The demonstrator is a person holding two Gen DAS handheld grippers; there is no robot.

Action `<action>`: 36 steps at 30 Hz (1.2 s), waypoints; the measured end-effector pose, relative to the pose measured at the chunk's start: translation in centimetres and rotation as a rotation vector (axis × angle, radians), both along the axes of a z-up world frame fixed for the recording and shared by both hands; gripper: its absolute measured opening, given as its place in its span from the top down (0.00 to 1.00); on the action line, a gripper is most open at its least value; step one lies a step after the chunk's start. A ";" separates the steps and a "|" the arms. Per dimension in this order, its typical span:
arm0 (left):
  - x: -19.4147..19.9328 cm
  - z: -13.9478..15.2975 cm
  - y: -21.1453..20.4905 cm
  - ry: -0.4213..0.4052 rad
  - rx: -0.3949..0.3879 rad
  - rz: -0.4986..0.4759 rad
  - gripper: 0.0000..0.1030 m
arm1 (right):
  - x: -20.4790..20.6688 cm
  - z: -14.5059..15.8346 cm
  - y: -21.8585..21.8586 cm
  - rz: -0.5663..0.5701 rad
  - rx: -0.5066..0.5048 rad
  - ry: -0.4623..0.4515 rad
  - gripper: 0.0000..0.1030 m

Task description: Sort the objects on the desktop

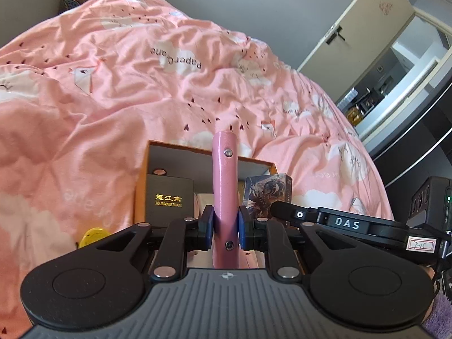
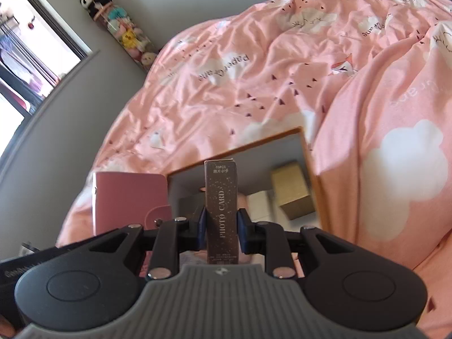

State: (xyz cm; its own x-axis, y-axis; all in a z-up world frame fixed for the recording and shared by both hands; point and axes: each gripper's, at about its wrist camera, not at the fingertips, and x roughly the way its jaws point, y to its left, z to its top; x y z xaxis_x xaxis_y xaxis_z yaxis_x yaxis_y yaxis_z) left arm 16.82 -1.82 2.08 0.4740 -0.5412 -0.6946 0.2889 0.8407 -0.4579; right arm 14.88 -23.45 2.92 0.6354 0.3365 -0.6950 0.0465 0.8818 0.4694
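Observation:
My left gripper (image 1: pixel 225 226) is shut on a pink snap-button card wallet (image 1: pixel 224 186), which stands edge-on and upright between the blue pads. In the right wrist view my right gripper (image 2: pixel 221 226) is shut on a dark brown box (image 2: pixel 221 206) lettered PHOTO CARD. The same box shows its illustrated face (image 1: pixel 268 195) in the left wrist view. The pink wallet (image 2: pixel 127 197) hangs to the left of it. Both grippers hover side by side over an open orange box (image 1: pixel 180 145) (image 2: pixel 240 149).
Inside the orange box lie a black box with gold characters (image 1: pixel 169 197), a golden-brown box (image 2: pixel 293 189) and a white box (image 2: pixel 260 203). A yellow object (image 1: pixel 91 236) lies beside it. The box rests on a rumpled pink quilt (image 1: pixel 127 84). A door (image 1: pixel 353 28) stands far right.

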 end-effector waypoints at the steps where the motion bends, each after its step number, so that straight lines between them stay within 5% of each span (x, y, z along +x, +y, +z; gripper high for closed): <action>1: 0.4 -0.4 -0.6 0.008 0.009 -0.014 0.81 | 0.4 -0.4 -0.2 0.001 -0.021 0.011 0.76; 17: 2.0 -5.6 -5.7 0.163 0.198 -0.119 0.81 | 2.3 -4.6 0.5 0.055 -0.145 0.117 0.77; 25: 1.1 -5.2 -6.2 0.127 0.268 -0.108 0.82 | 1.8 -4.6 1.7 0.071 -0.202 0.133 0.77; 36: 1.7 -5.7 -5.9 0.082 0.263 -0.064 0.82 | 2.0 -4.9 2.2 0.039 -0.199 0.107 0.77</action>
State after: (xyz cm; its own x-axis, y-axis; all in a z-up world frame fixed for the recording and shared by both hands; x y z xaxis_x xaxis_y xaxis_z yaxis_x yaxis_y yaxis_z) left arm 18.50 -7.77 -3.61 0.3813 -0.3642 -0.8497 0.3159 0.9151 -0.2505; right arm 16.91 -21.26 -1.96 0.5440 0.2091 -0.8126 0.0508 0.9585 0.2806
